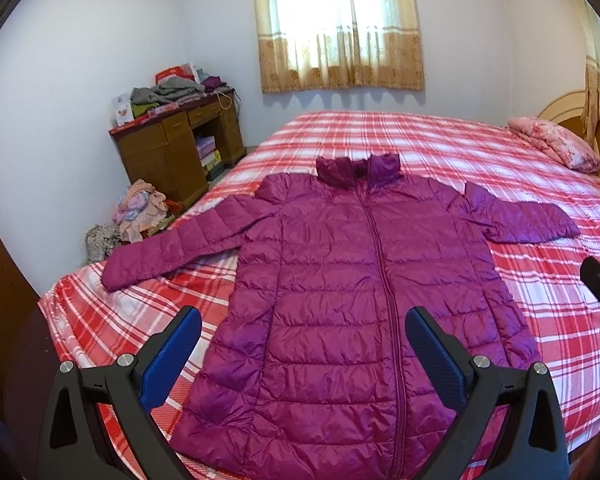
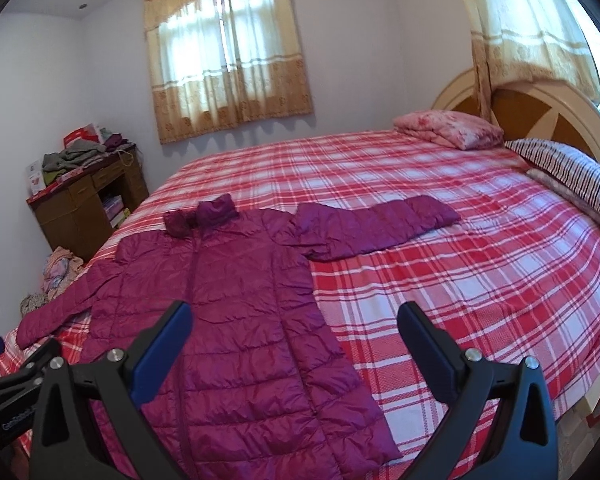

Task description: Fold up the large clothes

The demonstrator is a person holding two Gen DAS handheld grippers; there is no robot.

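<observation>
A long magenta quilted jacket (image 1: 340, 280) lies flat and zipped on the red plaid bed (image 1: 540, 304), collar far, hem near, both sleeves spread out sideways. My left gripper (image 1: 303, 322) hovers open above the jacket's lower front, nothing between its blue pads. In the right wrist view the same jacket (image 2: 236, 320) lies left of centre, its right sleeve (image 2: 376, 226) stretched toward the pillows. My right gripper (image 2: 294, 320) is open over the jacket's right hem edge and holds nothing. Part of the right gripper shows at the left wrist view's right edge.
A wooden desk (image 1: 180, 148) piled with clothes stands at the far left by the wall, with a heap of clothes (image 1: 140, 212) on the floor beside it. Pillows (image 2: 448, 126) and a striped pillow (image 2: 572, 176) lie by the headboard. Bare bedspread (image 2: 480, 280) stretches right of the jacket.
</observation>
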